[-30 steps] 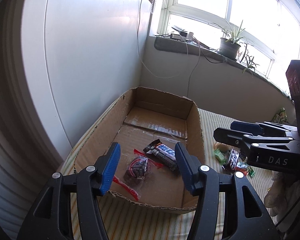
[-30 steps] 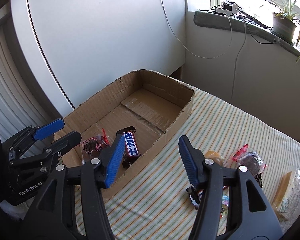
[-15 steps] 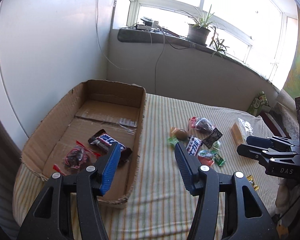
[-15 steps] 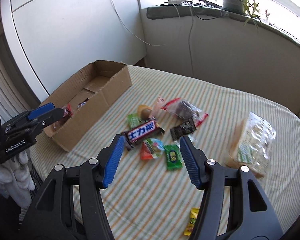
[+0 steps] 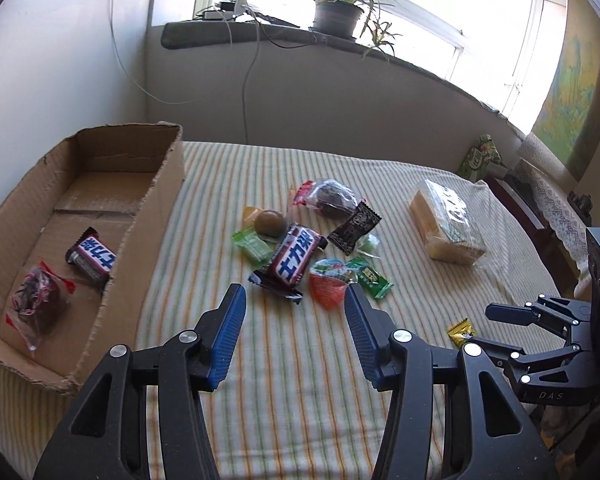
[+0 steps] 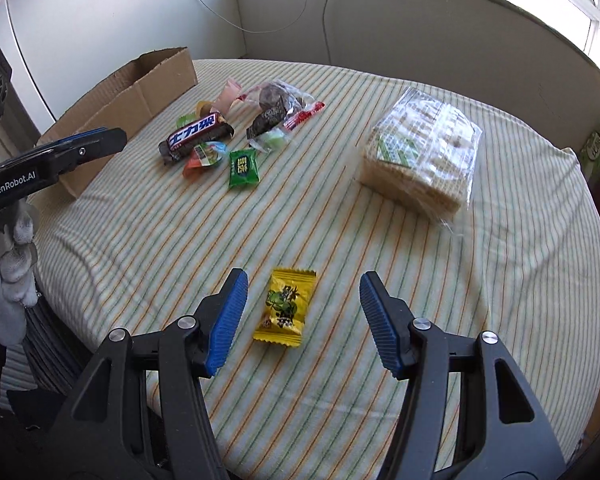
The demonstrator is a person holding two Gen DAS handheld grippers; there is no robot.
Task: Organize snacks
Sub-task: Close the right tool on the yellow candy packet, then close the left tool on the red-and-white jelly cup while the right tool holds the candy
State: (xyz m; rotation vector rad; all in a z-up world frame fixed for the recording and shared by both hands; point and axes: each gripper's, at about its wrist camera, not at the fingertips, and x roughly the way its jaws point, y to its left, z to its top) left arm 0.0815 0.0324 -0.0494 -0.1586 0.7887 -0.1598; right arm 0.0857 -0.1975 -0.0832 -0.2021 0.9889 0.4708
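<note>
A cardboard box [image 5: 162,184] on the left holds a Snickers bar [image 5: 94,260] and a clear red-edged pack of dark snack [image 5: 36,304]. My left gripper [image 5: 294,304] hovers just short of the snack pile, its jaws closing with nothing between them. A second Snickers bar [image 5: 292,260] and an orange jelly cup [image 5: 328,286] lie right ahead of its tips. My right gripper [image 6: 304,278] is open above a yellow candy [image 6: 286,308], which shows between its fingers, untouched. The cracker pack [image 6: 420,156] lies further back.
The pile also has a green candy [image 6: 242,168], a black packet [image 5: 354,228] and a clear bag of dark snack [image 5: 328,196]. A striped cloth [image 6: 160,240] covers the round table. A white-gloved hand [image 6: 8,248] holds the left gripper [image 6: 112,138]. A windowsill plant [image 5: 336,16] stands behind.
Both grippers swung right, away from the box. The left now faces the snack pile with slightly narrower jaws. The right went past the pile and came down over the yellow candy.
</note>
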